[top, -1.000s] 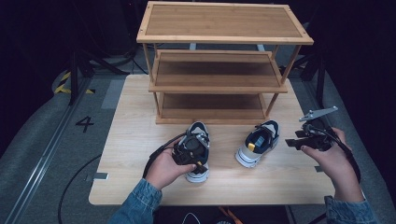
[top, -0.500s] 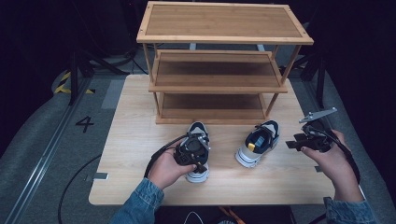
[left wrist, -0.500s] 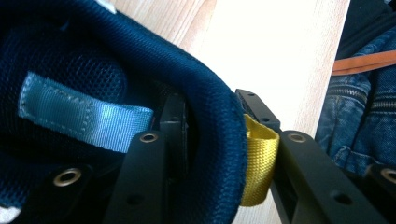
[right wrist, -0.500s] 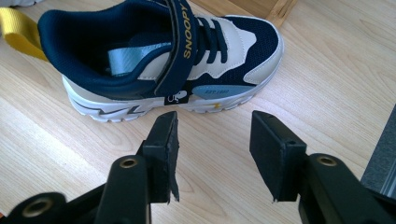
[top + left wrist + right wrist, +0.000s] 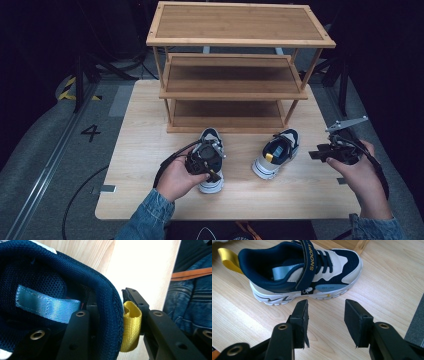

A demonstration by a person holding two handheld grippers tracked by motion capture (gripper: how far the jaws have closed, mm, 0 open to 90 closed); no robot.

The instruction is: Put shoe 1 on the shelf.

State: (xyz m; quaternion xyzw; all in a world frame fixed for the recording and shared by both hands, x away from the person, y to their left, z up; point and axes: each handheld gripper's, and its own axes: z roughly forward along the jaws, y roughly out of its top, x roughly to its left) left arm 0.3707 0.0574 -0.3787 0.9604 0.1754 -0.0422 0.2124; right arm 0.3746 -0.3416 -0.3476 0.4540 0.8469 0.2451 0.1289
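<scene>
A: Wooden shoe rack (image 5: pixel 240 90) at 12 o'clock, shelves bare; left shoe (image 5: pixel 211 159) at 6, left gripper (image 5: pixel 204 161) on its heel.
B: Left gripper view: clamped on navy collar (image 5: pixel 110 312), yellow heel loop (image 5: pixel 130 327) pinched too. Lift level, toe first.
A: Right gripper view: right gripper (image 5: pixel 325 322) just narrowing, nothing between jaws, right shoe (image 5: pixel 302 272) at 11.

High view: fixed above the person's side, facing forward and down; takes in the whole table (image 5: pixel 150 200), with the wooden shoe rack (image 5: pixel 240 30) at 12 o'clock.

Left gripper view: rides the left gripper (image 5: pixel 117 322), pressed close against the heel collar of the left sneaker (image 5: pixel 50 285).

Right gripper view: rides the right gripper (image 5: pixel 325 320), looking down from near, with the right sneaker (image 5: pixel 299 270) at 11 o'clock.

Shared: both sneakers (image 5: pixel 212 150) (image 5: pixel 277 155) and the tabletop.
</scene>
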